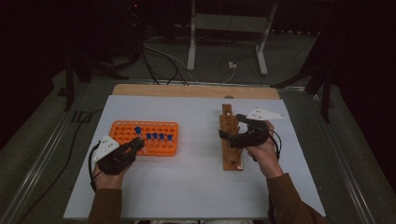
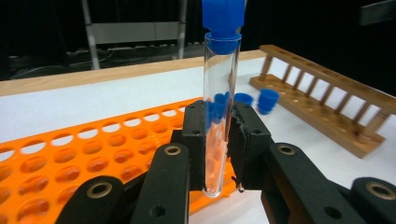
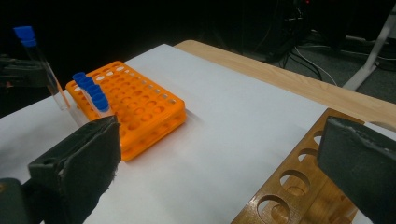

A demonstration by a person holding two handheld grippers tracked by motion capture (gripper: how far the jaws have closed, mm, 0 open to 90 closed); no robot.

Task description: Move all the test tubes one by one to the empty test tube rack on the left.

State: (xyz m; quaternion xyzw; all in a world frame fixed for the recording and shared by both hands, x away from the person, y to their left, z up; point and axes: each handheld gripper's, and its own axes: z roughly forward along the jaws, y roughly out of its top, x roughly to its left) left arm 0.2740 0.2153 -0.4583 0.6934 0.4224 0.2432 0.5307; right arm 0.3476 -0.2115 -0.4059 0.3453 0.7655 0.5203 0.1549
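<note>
My left gripper (image 2: pixel 219 147) is shut on a clear test tube (image 2: pixel 219 93) with a blue cap, held upright just in front of the orange rack (image 2: pixel 93 154). From above, the left gripper (image 1: pixel 138 143) sits at the near edge of the orange rack (image 1: pixel 123 133), with the tube (image 1: pixel 138 132) rising from it. Several blue-capped tubes (image 1: pixel 159 136) stand in the rack's near right rows. My right gripper (image 1: pixel 232 127) hangs open over the wooden rack (image 1: pixel 228 156). In the right gripper view its jaws stand wide apart above the wooden rack (image 3: pixel 299 186), nothing between them.
A white mat (image 1: pixel 196 177) covers the table, with a wooden strip (image 1: pixel 196 91) along the far edge. Cables and a metal stand's legs (image 1: pixel 191 46) lie on the floor beyond. The held tube (image 3: pixel 44 65) and orange rack (image 3: pixel 140 107) lie off to the left in the right gripper view.
</note>
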